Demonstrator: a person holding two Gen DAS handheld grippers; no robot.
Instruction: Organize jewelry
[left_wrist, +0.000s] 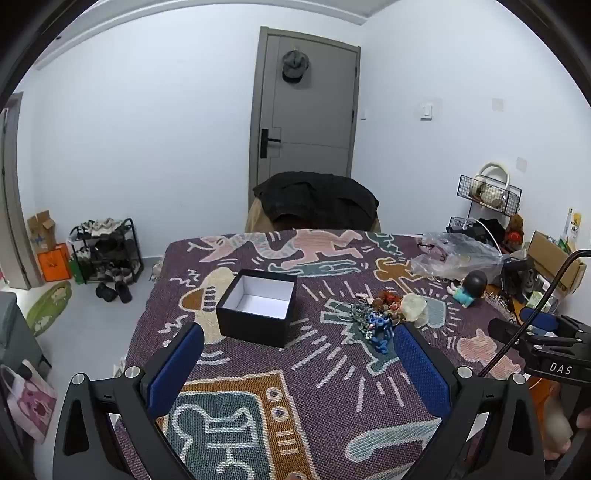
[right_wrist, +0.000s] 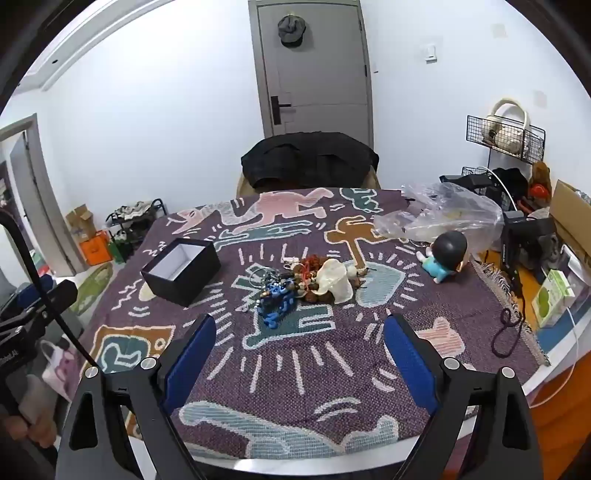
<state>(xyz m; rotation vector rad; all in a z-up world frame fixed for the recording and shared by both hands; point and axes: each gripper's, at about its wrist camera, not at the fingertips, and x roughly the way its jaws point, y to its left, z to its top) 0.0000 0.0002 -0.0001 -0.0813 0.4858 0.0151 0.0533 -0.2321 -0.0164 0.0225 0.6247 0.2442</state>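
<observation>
A heap of jewelry (left_wrist: 384, 314) lies mid-table on the patterned cloth: blue beads, brown beads, metal rings and a cream pouch. It also shows in the right wrist view (right_wrist: 303, 286). An open black box (left_wrist: 258, 306) with a white, empty inside stands left of the heap, and shows in the right wrist view (right_wrist: 183, 271). My left gripper (left_wrist: 299, 339) is open and empty, above the cloth in front of box and heap. My right gripper (right_wrist: 299, 332) is open and empty, just in front of the heap.
A small doll (right_wrist: 445, 256) with a black head sits right of the heap. A crumpled clear plastic bag (right_wrist: 443, 216) lies at the back right. A chair with a black jacket (right_wrist: 310, 158) stands behind the table. Clutter and a black cord (right_wrist: 508, 332) lie at the right edge.
</observation>
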